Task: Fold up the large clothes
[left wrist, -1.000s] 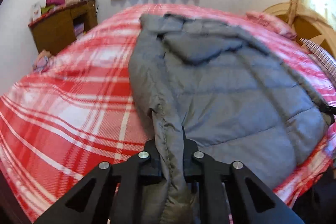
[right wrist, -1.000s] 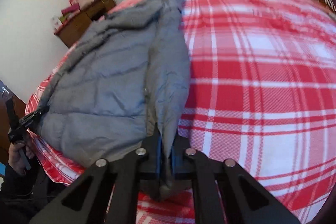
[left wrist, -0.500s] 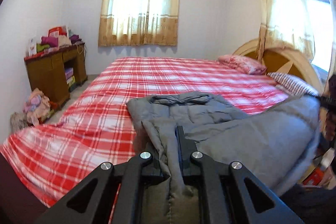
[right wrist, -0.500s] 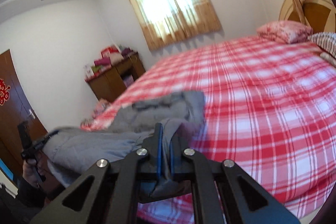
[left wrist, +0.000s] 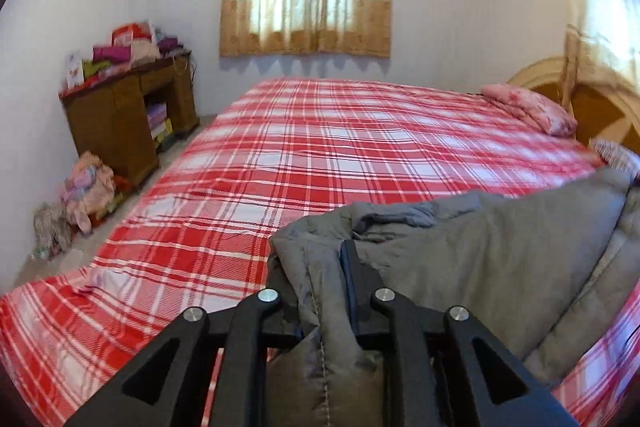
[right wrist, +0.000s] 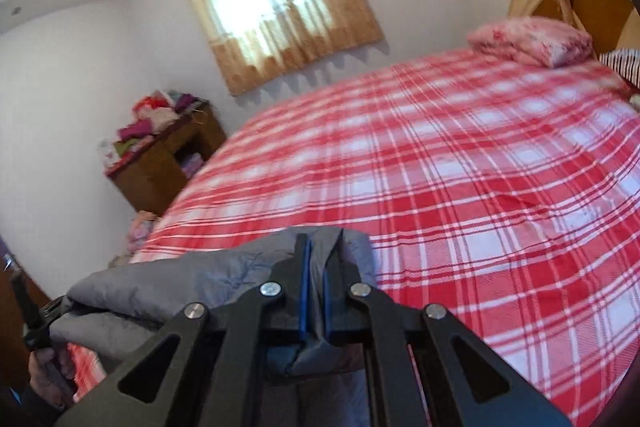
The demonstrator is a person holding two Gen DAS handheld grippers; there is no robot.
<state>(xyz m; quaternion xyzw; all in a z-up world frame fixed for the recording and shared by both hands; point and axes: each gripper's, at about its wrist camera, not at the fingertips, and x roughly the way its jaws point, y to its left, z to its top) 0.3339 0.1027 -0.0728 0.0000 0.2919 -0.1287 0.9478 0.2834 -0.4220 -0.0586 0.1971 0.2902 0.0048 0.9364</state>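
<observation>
left gripper [left wrist: 320,287]: jaws just eased wider, a thick seamed fold of the grey padded jacket [left wrist: 500,259] between them, pads against it | jacket: bunched at near edge of red plaid bed [left wrist: 360,147], spanning both grippers | right gripper [right wrist: 314,291]: clamped tight on jacket's other edge

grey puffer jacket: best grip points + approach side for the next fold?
Take the grey puffer jacket by its two near corners, along the stitched edge seam, coming from the near bed edge. The left gripper, jaws just eased open slightly, and the right gripper already pinch there; the padding is thick, but the seamed edge flattens between the pads.
</observation>
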